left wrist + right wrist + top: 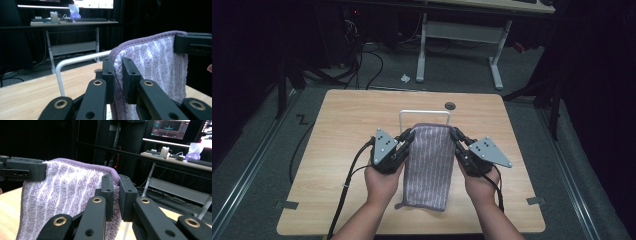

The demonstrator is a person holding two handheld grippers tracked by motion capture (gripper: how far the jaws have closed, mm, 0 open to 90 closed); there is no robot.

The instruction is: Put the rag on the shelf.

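Note:
A purple striped towel hangs lifted by its far corners, its near end trailing on the wooden table. My left gripper is shut on the towel's left corner, seen between the jaws in the left gripper view, where the towel spreads across to the other gripper. My right gripper is shut on the right corner, and the towel stretches left from it in the right gripper view. A white wire rack stands just behind the towel's top edge; the rack shows as a bent white rod.
A round hole sits in the table near its far edge. Beyond the table stand a white-legged desk and floor cables. Bare tabletop lies to both sides of the towel.

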